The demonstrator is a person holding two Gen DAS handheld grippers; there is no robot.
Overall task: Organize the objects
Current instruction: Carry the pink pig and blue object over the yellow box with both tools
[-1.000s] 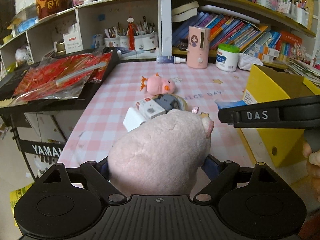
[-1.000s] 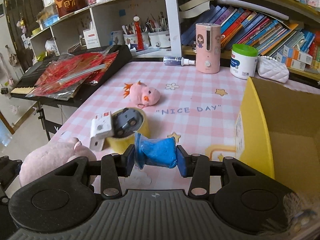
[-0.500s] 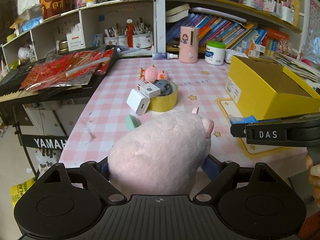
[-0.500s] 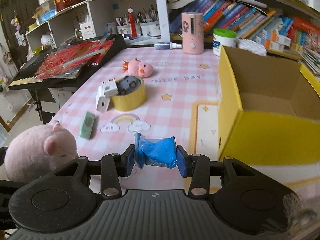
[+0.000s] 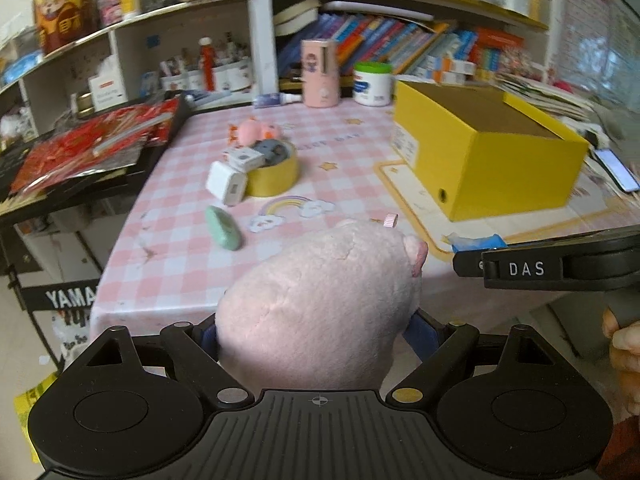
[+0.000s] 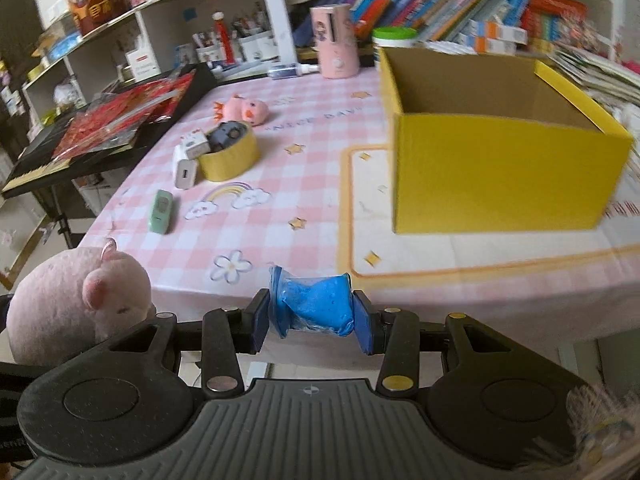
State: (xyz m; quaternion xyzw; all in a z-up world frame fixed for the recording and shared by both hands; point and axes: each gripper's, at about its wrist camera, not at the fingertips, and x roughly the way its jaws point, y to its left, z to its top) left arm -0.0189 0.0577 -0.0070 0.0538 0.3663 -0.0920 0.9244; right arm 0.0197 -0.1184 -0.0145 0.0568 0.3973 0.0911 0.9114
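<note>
Claws loaded, box not yet filled

My left claw [image 5: 316, 336] is clamped wide around the pink plush pig [image 5: 320, 304], held off the near edge of the table [image 6: 320, 184]. My right claw [image 6: 312, 316] pinches a blue squashy bag [image 6: 312, 306] between its pads, also at the near edge. Beyond them, the yellow box [image 6: 500, 184] stands open on the right side of the table, and what I can see of its inside looks bare. On the cloth lie the green case [image 6: 162, 212], white charger [image 6: 185, 170], tape roll [image 6: 228, 156] with small bits in it, and the small pink toy [image 6: 245, 110]. By my judgement, I'm early on: two things are in hand and four are left.
</note>
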